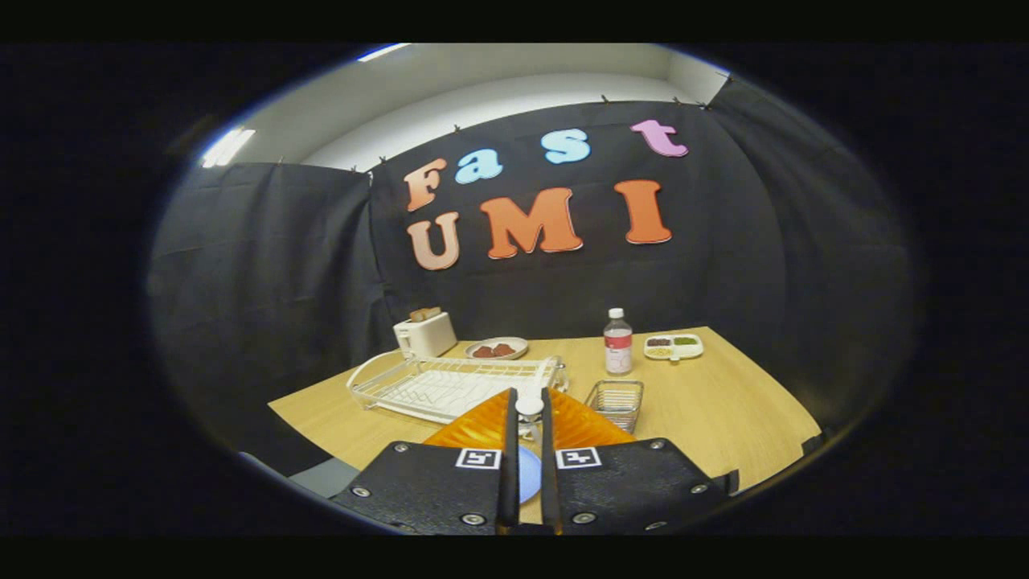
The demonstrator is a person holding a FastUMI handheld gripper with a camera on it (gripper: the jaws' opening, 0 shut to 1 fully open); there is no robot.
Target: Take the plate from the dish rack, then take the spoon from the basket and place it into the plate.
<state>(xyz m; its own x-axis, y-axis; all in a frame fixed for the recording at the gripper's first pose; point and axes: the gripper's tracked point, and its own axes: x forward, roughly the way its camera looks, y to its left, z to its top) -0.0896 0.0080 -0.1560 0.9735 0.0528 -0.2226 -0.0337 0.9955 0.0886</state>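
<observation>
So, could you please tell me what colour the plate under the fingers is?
Orange, translucent and ribbed: the plate shows best in the gripper view, below the gripper.

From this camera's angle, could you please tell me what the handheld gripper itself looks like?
The two-finger gripper has two broad matte-black body plates fastened with small silver screws, each carrying a square black-and-white marker near its inner corner. Two thin, flat black fingers run forward as its jaws, parallel and close together. No cables are visible.
</observation>
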